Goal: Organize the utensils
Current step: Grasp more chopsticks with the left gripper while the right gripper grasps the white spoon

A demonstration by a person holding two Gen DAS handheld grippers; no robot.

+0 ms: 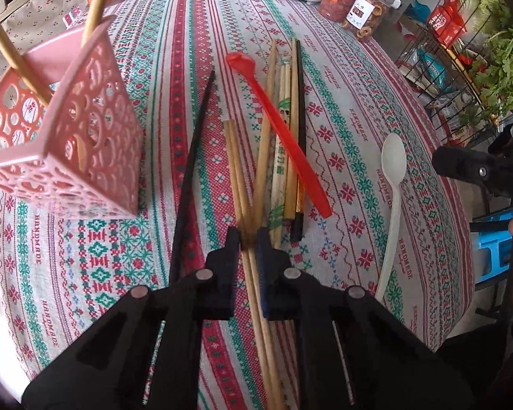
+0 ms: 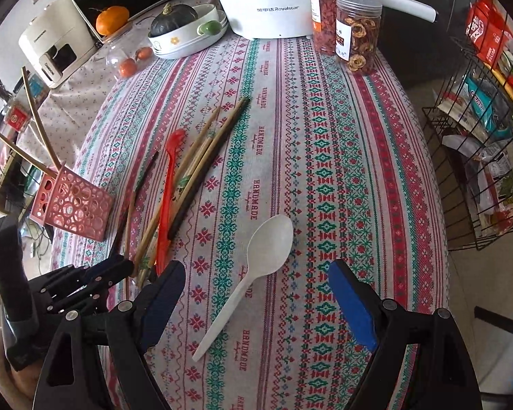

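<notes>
So the whole thing hinges on the pair of pale wooden chopsticks [image 1: 237, 167] and how their long axis runs: straight away from the left gripper [image 1: 246, 235], nearly in line with its fingers, so they get pinched across their width near the closer end; the jaws are drawn in tight with both sticks caught between the pads, and the far tips point up the table toward the rest of the pile. The pink perforated plastic utensil basket [image 1: 85, 143] sits off to the left of that gripper, near but not touching the sticks, with a couple of wooden chopsticks already leaning out of its top; a carry up and leftward looks like what's called for, with the sticks tipped upright to drop in. The long white plastic spoon [image 2: 256, 270] is handled by the other side, probably: it lies diagonally between the widely parted jaws of the right gripper [image 2: 256, 290], bowl away, handle toward the camera; nothing is held there, pads well clear of it. The red plastic spoon [image 1: 278, 130] and a loose black chopstick [image 1: 193, 157] are left lying on the patterned woven tablecloth [image 1: 359, 85], between the two grippers.
</notes>
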